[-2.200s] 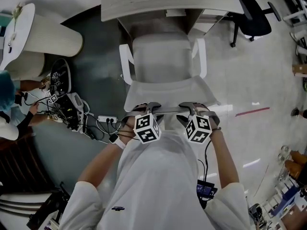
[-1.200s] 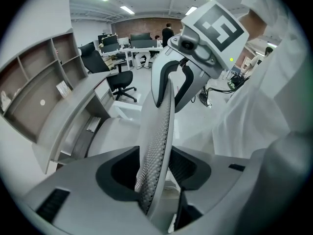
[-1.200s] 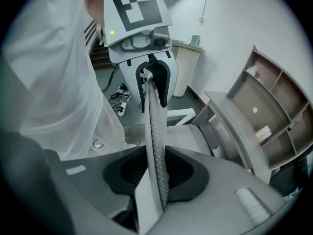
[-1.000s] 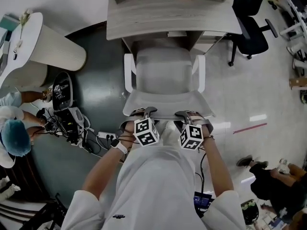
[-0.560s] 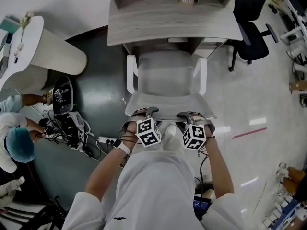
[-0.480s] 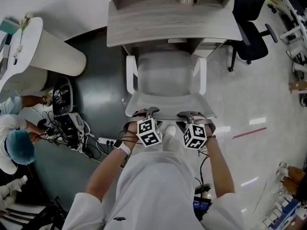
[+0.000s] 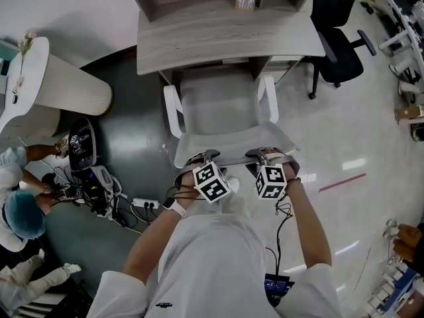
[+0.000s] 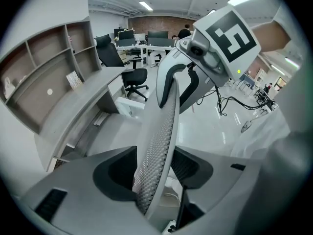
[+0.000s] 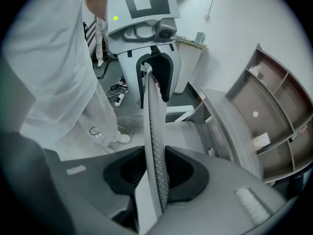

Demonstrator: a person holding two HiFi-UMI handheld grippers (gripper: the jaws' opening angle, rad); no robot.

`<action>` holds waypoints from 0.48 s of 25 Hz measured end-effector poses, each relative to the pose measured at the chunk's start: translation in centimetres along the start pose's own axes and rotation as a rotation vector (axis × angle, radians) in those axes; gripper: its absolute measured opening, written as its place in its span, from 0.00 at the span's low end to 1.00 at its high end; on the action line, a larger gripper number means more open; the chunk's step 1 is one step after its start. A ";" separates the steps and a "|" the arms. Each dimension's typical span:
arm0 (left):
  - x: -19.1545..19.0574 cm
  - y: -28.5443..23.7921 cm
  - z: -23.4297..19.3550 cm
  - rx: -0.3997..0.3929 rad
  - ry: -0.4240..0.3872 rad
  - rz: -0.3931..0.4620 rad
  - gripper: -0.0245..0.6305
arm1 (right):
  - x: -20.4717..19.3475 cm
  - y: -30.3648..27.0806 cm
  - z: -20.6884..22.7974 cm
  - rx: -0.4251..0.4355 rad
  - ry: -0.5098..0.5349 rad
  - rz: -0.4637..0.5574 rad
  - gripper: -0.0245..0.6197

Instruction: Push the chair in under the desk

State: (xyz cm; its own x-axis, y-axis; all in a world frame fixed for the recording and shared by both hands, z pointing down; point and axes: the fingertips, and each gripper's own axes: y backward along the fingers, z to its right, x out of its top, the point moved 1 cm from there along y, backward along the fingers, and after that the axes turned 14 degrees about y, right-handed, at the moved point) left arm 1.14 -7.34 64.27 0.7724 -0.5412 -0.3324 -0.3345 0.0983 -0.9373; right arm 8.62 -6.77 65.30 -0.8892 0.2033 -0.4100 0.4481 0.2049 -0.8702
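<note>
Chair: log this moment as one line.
chair: seat front at desk edge | left gripper: jaws just opening, backrest between, unpinched | right gripper: shut on backrest

Black office chair (image 7: 336, 45), floor cables (image 7: 99, 189)

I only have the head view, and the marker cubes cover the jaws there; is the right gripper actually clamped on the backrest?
Observer: Yes. In the right gripper view, the right gripper has its jaws closed on the backrest edge.
Operator: Thank you. Is the left one gripping the same way?
Observer: No. In the left gripper view, the left gripper has the backrest between its jaws, but they have just been opening and do not seem to press on it.
</note>
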 end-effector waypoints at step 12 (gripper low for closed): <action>4.0 -1.6 -1.7 -0.003 0.081 0.015 0.38 | -3.7 -0.3 4.0 0.015 0.057 -0.030 0.24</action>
State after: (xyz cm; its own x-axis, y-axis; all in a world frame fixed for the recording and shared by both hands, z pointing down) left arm 3.82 -11.11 64.58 0.7212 -0.6053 -0.3368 -0.3474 0.1045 -0.9319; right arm 11.43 -11.48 66.03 -0.8951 0.2514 -0.3681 0.4197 0.1970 -0.8860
